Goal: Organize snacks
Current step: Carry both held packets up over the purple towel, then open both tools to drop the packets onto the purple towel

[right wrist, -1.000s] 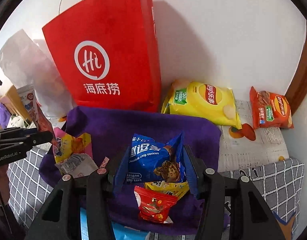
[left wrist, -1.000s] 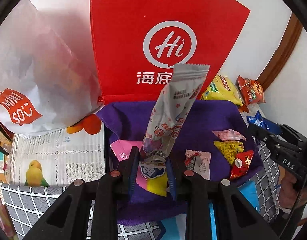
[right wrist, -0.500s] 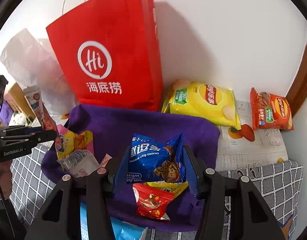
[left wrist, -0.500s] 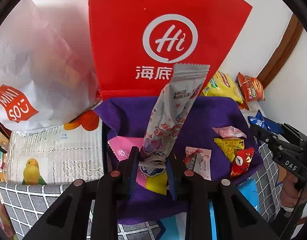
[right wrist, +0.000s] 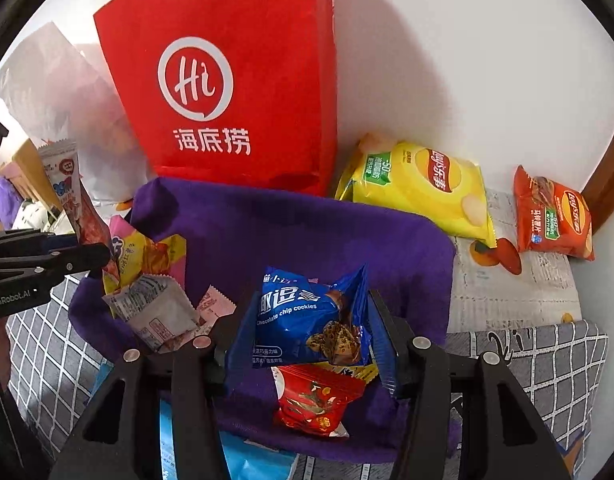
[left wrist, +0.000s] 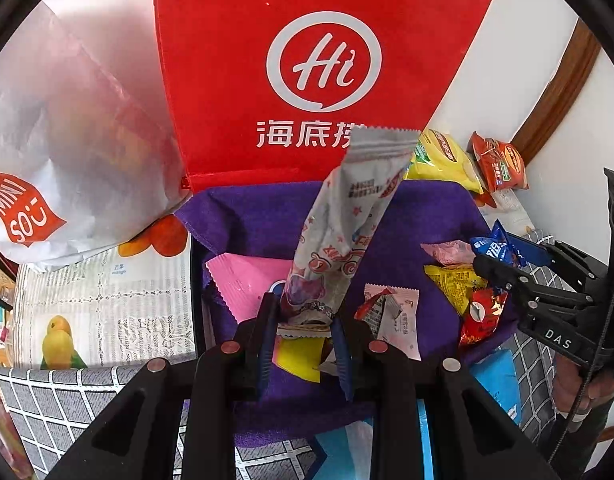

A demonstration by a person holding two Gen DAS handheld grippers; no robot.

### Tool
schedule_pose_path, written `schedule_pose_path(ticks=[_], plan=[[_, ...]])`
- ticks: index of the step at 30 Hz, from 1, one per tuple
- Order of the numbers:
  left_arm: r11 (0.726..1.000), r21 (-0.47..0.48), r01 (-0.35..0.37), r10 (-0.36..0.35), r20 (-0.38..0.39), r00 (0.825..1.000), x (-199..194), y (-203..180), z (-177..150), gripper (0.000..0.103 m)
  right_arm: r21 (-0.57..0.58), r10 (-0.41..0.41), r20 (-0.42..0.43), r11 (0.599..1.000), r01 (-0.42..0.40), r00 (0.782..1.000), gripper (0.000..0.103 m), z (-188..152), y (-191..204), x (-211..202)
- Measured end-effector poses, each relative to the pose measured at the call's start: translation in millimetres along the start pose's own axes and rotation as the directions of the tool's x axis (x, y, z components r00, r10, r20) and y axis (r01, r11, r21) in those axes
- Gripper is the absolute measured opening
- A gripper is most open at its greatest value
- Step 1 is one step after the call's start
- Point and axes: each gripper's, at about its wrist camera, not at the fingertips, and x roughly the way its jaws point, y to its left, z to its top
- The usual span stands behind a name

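Above the crumpled purple cloth (right wrist: 307, 232), the left gripper (left wrist: 305, 328) pinched a long silver-white snack wrapper (left wrist: 347, 224) upright, while the right gripper (right wrist: 307, 336) clamped a blue chocolate-chip cookie packet (right wrist: 307, 316).

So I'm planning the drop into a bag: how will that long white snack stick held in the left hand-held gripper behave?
The long white snack stick, pinched at its bottom end by the left hand-held gripper, stands up with only a slight lean, so it is probably fairly stiff and light. Its glossy wrapper may slip, and held so low it could swing when tilted.
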Motion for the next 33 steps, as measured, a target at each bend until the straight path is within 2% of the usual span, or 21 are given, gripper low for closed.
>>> schedule_pose_path(ticks=[8,12,18,22,31,33], plan=[[1.000,0.026,-0.007,0.007,-0.012,1.000,5.9,-6.3,-1.5,0.025,-0.002,-0.015,-0.026,1.000,0.015,1.000,0.054,-2.3,0.8,9.3],[1.000,0.026,-0.001,0.001,-0.014,1.000,5.7,-6.5,-1.6,0.026,-0.007,-0.020,-0.027,1.000,0.019,0.999,0.059,-2.7,0.8,9.7],[1.000,0.029,0.011,-0.010,-0.027,1.000,10.0,-7.5,-2.7,0.026,-0.011,-0.021,-0.035,1.000,0.020,0.999,0.060,-2.8,1.8,10.6],[1.000,0.029,0.011,-0.010,-0.026,1.000,9.7,-8.5,-3.1,0.026,0.006,-0.020,-0.013,1.000,0.020,1.000,0.067,-1.5,0.1,4.3],[1.000,0.022,0.015,-0.015,-0.026,1.000,9.7,-7.7,-2.3,0.026,0.070,-0.001,0.052,0.998,-0.003,0.999,0.068,3.1,-9.7,-16.4],[1.000,0.017,0.025,-0.025,-0.030,0.999,9.4,-7.1,-2.1,0.030,0.081,-0.001,0.068,0.997,-0.005,0.998,0.068,4.0,-11.0,-21.1]])
